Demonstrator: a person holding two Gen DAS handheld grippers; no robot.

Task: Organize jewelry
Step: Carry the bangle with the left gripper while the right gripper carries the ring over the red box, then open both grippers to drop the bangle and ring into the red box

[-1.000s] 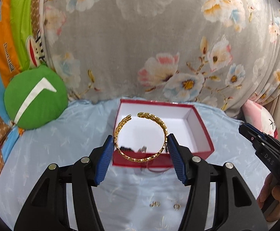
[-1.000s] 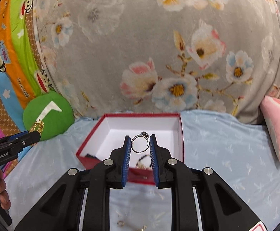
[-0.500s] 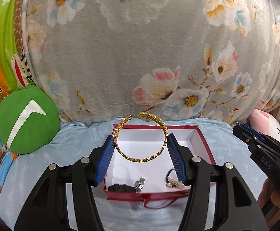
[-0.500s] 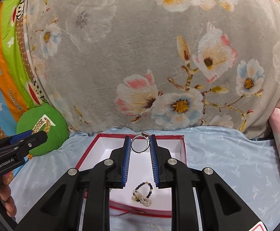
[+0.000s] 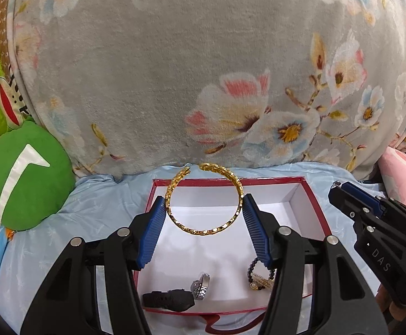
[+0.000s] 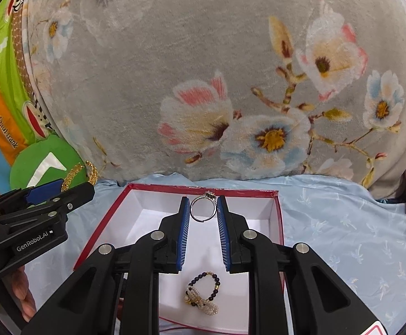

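The left gripper (image 5: 204,213) is pinching an open-ended gold chain-link bangle (image 5: 204,198) across its width, its jaws standing about half apart with the blue pads pressing on the bangle's 2 sides, and is holding it upright over the far half of the shallow red cardboard box with a white lining (image 5: 313,203). The right gripper (image 6: 203,209) is gripping a thin silver ring with a small stone setting (image 6: 203,208) between nearly closed jaws, also above the box's far end. Both pieces are hanging over the box probably so they can drop inside, joining the black-strapped wristwatch (image 5: 176,296) and the pearl-and-dark-bead bracelet (image 6: 203,293) lying near the box's front wall on the pale blue bedsheet (image 6: 339,223).
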